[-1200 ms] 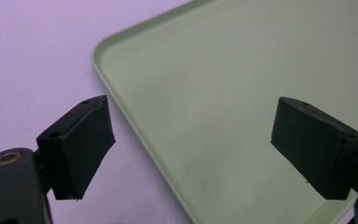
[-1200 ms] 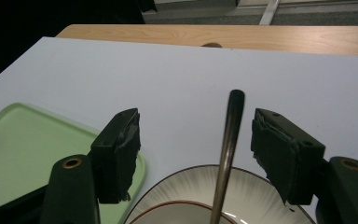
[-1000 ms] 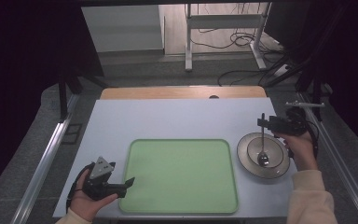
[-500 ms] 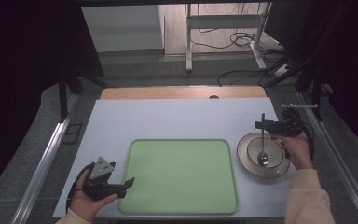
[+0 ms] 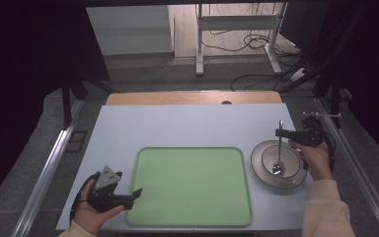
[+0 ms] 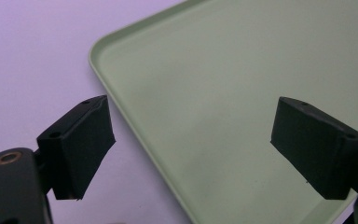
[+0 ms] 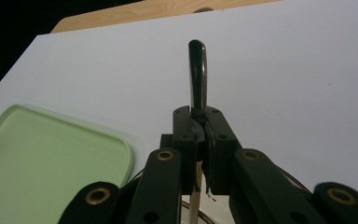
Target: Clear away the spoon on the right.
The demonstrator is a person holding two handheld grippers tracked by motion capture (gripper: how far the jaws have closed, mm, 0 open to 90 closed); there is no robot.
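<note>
A metal spoon (image 5: pixel 280 148) stands with its bowl end down in a round grey dish (image 5: pixel 254 161) at the right of the white table. My right gripper (image 5: pixel 280 132) has just been closing and is now shut on the spoon's handle (image 7: pixel 198 74), which sticks out past the closed jaws of the right gripper (image 7: pixel 201 135). At the front left, my left gripper (image 5: pixel 136 193) rests low in a hand, pointing at the green tray (image 5: pixel 192 182). The left gripper (image 6: pixel 191 140) is open, with the tray's corner rim (image 6: pixel 103 70) beneath the gap and nothing between the pads.
The tray lies in the middle front of the table (image 5: pixel 187 123), and its corner (image 7: pixel 42 158) lies left of the dish. A wooden strip (image 5: pixel 192 97) runs along the table's far edge. Metal rails flank both sides.
The right gripper's jaws have closed onto the spoon's handle, which now stands steeper in the dish. The left hand and its gripper have kept still.
</note>
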